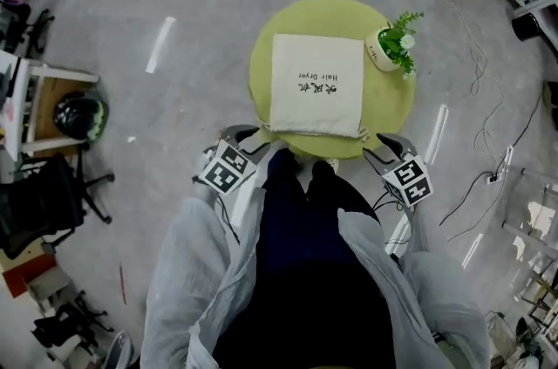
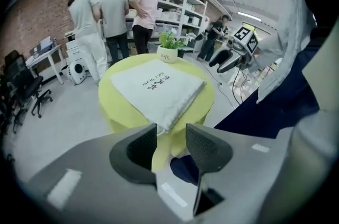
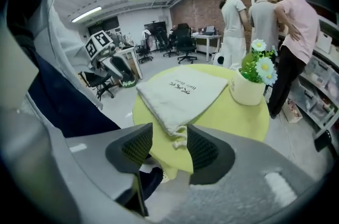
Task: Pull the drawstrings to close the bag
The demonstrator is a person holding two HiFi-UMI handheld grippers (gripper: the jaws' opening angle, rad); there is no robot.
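Grey left gripper (image 2: 170, 134), right gripper (image 3: 169, 134) — half-open

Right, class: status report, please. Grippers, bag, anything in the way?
Open, empty: left gripper, right gripper, at the bag corners. Mouth ungathered; drawstring knot ahead of right jaws. Flower pot stands clear.

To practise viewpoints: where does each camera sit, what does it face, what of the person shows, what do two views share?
Head view: on the head, facing down; bag, table, sleeves, legs, left gripper, right gripper.
Left gripper view: on that gripper, looking past its open jaws at the bag; clothing shows.
Right gripper view: same, from the opposite side.
Both gripper views show the flowerpot.
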